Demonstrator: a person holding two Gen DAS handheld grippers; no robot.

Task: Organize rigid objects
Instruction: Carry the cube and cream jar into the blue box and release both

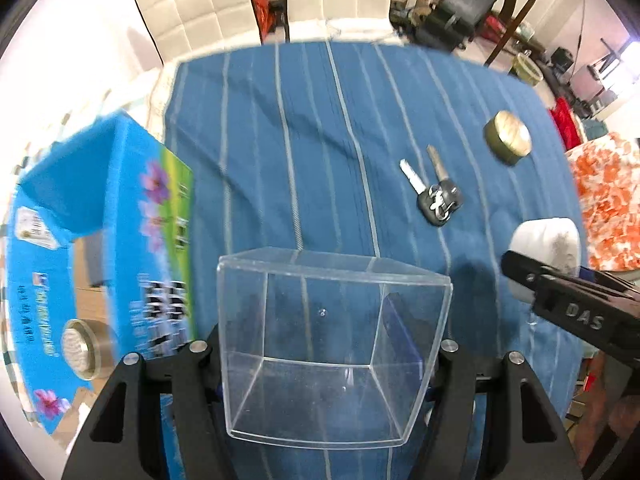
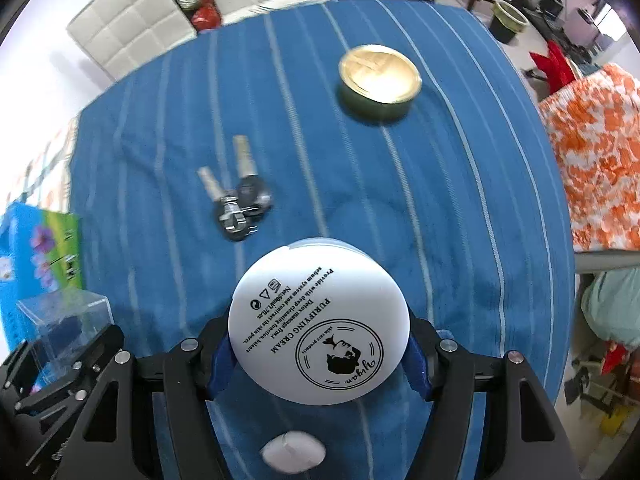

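Two items are gripped: the clear box (image 1: 332,344), low centre, by the left gripper (image 1: 328,360); the white cream jar (image 2: 319,330), low centre, by the right gripper (image 2: 320,356). Level carrying into the blue carton (image 1: 100,240) at left is advised.

Clear glossy plastic box (image 1: 332,344), matt white jar (image 2: 319,326), metal keys (image 1: 434,190), blue cloth (image 1: 312,120)

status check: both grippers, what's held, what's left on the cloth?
Left gripper shut on clear plastic box. Right gripper shut on white cream jar. Keys and gold tin loose on blue cloth. Nothing blocking.
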